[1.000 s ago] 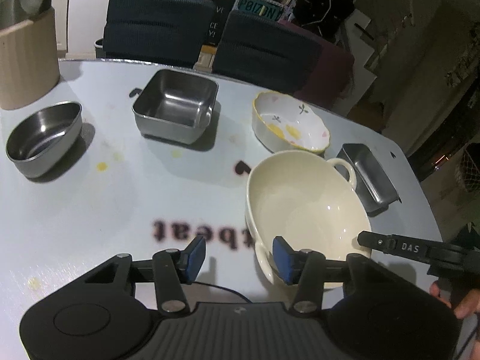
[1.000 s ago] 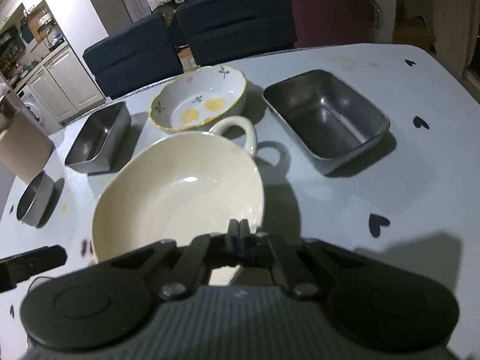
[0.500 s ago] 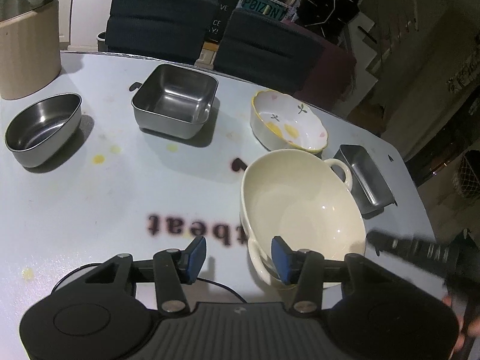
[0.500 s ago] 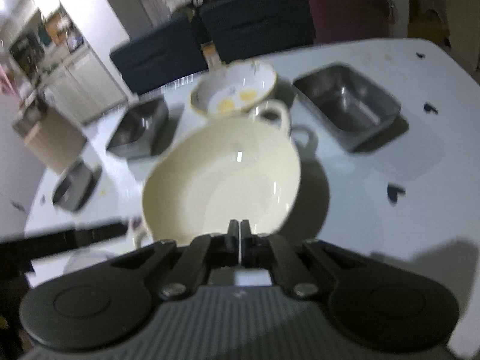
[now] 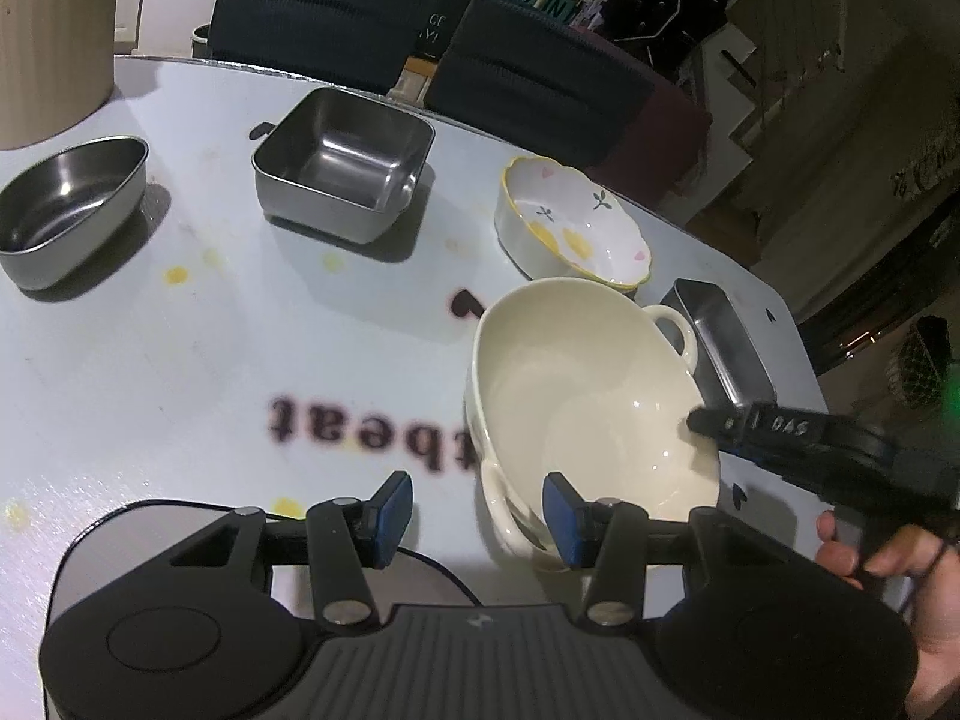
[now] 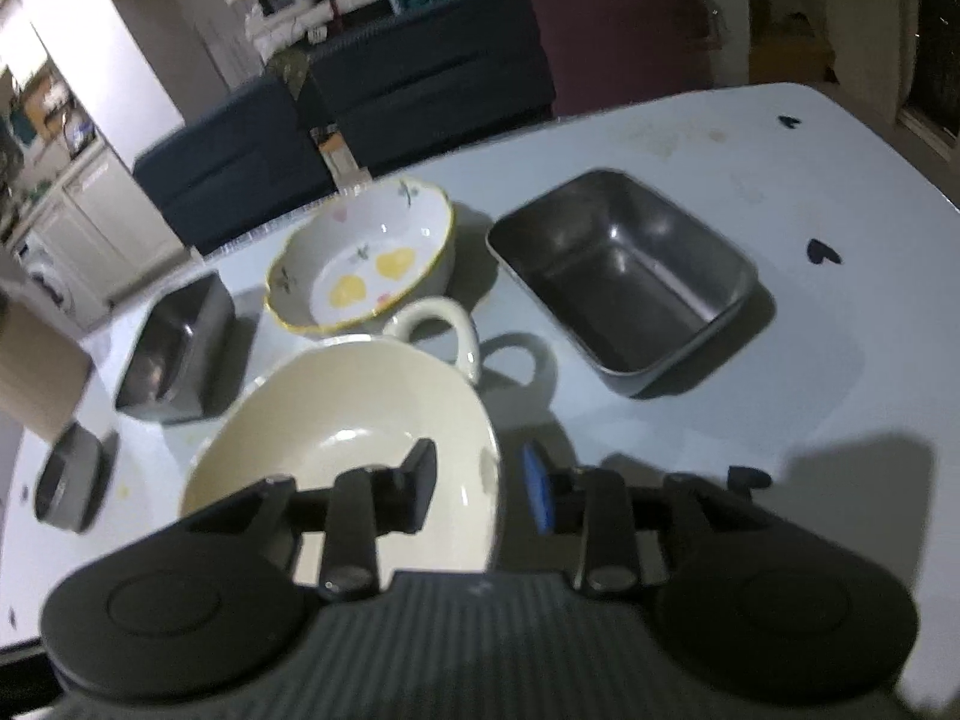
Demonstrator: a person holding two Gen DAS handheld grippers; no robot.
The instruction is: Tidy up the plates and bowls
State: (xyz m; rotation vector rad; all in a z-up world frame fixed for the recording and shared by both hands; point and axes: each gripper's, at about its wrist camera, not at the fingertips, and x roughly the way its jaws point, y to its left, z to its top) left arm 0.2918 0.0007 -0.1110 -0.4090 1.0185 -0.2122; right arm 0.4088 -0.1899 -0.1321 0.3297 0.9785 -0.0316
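Observation:
A cream bowl with two loop handles (image 5: pixel 576 384) (image 6: pixel 336 438) stands on the pale table. My right gripper (image 6: pixel 480 489) is open, its jaws straddling the bowl's near right rim; one finger is inside the bowl. It shows from the side in the left wrist view (image 5: pixel 720 423). My left gripper (image 5: pixel 477 516) is open and empty, just left of the bowl's near handle. A floral bowl with a yellow rim (image 5: pixel 570 228) (image 6: pixel 360 258) sits behind the cream bowl. A square steel bowl (image 5: pixel 342 162) (image 6: pixel 174 348), an oval steel bowl (image 5: pixel 66 210) (image 6: pixel 66 480) and a rectangular steel tray (image 6: pixel 624 276) (image 5: pixel 717 348) stand around.
A beige canister (image 5: pixel 48 54) stands at the far left of the table (image 5: pixel 180 360). Dark blue chairs (image 5: pixel 324 6) and a maroon one (image 6: pixel 618 30) line the far edge. The table's right edge (image 6: pixel 912 168) is close to the steel tray.
My right gripper was shut before and has opened; its jaws now straddle the cream bowl's rim. My left gripper stays open and has hardly moved.

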